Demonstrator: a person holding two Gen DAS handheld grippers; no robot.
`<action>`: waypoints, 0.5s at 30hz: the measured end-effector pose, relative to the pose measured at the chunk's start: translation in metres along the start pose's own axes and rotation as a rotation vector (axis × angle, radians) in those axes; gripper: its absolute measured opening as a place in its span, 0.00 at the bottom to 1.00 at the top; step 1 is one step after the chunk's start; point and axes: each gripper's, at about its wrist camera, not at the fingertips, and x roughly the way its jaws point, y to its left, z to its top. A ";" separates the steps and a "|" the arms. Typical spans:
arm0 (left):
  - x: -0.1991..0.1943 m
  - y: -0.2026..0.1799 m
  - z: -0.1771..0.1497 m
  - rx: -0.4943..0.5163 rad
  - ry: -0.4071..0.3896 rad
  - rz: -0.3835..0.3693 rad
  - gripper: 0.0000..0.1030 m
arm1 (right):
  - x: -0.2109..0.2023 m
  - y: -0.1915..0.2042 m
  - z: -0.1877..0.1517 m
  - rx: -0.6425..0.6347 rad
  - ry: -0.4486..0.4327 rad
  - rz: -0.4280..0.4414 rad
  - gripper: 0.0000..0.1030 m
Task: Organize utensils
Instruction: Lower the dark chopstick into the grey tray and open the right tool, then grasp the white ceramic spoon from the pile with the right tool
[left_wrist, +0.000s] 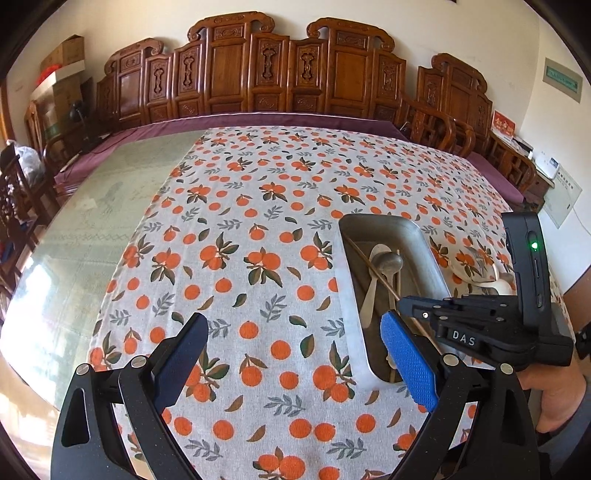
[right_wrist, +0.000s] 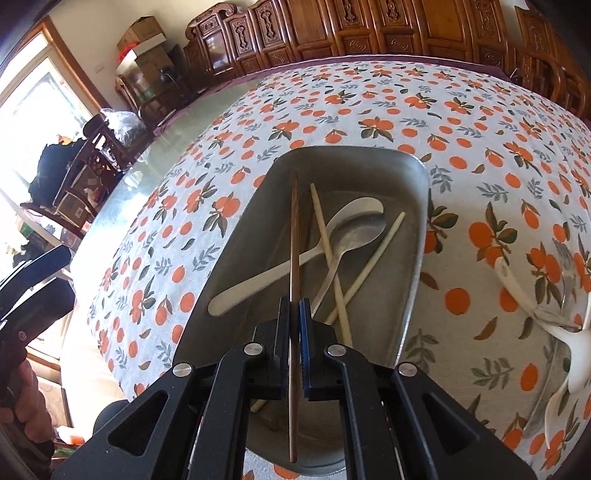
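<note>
A grey metal tray (right_wrist: 419, 236) lies on the orange-print tablecloth. In it are a cream spoon (right_wrist: 258, 280), a metal spoon (right_wrist: 354, 236) and two pale chopsticks (right_wrist: 376, 254). My right gripper (right_wrist: 294, 314) is shut on a brown chopstick (right_wrist: 294, 236) and holds it above the tray, pointing away along its length. In the left wrist view the tray (left_wrist: 349, 273) sits front right, and the right gripper (left_wrist: 410, 304) hovers over it. My left gripper (left_wrist: 295, 339) is open and empty over the cloth, left of the tray.
White spoons (right_wrist: 576, 347) and a metal fork (right_wrist: 565, 266) lie on the cloth right of the tray. Bare glass tabletop (left_wrist: 92, 214) lies left of the cloth. Carved wooden chairs (left_wrist: 258, 74) line the far side.
</note>
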 end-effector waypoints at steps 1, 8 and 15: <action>0.000 -0.001 0.000 0.004 0.001 0.000 0.88 | 0.000 0.000 0.000 -0.001 -0.002 0.006 0.07; -0.004 -0.009 0.000 0.021 -0.010 -0.003 0.88 | -0.018 -0.003 0.000 -0.043 -0.047 0.012 0.09; -0.008 -0.024 0.000 0.046 -0.019 -0.015 0.88 | -0.073 -0.026 -0.011 -0.103 -0.134 -0.021 0.09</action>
